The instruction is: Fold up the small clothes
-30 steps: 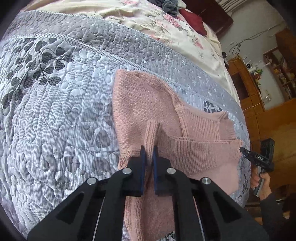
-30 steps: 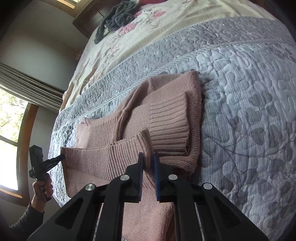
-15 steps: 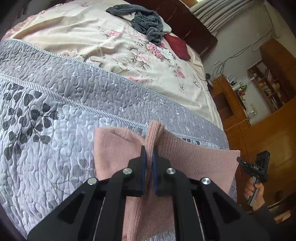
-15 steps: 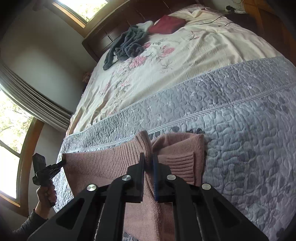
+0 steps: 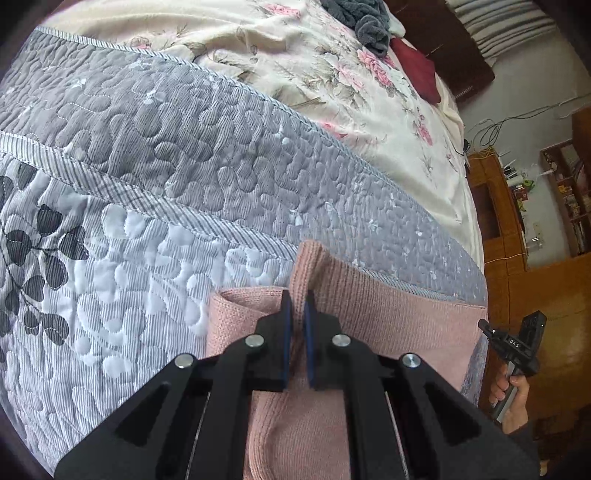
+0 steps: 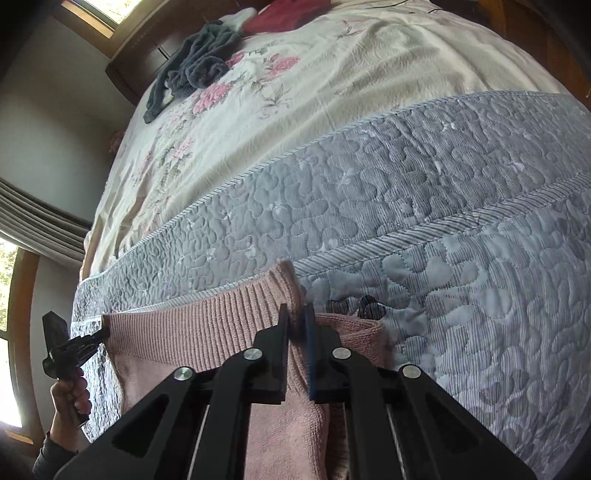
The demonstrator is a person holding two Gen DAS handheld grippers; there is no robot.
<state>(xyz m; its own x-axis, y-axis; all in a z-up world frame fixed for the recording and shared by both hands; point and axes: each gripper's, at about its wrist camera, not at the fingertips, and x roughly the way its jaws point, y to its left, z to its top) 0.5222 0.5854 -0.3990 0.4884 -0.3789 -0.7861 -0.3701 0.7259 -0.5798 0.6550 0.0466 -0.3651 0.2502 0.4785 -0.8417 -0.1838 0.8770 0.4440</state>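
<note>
From my left wrist camera, I see my left gripper [image 5: 297, 306] pinching a fold of the pink sweater [image 5: 388, 314] between its closed fingers. The sweater hangs over the near part of the grey quilt [image 5: 184, 184]. Past the quilt lies a flowery sheet [image 5: 332, 74] with a dark grey cloth [image 5: 369, 22] on it. My right gripper [image 5: 487, 328] shows at the sweater's far corner.

From my right wrist camera, my right gripper [image 6: 297, 321] is clamped on the sweater's ribbed edge [image 6: 207, 321]. The sweater [image 6: 288, 435] droops below, in front of the quilt [image 6: 443, 184]. My left gripper [image 6: 99, 334] holds the other corner.
</note>
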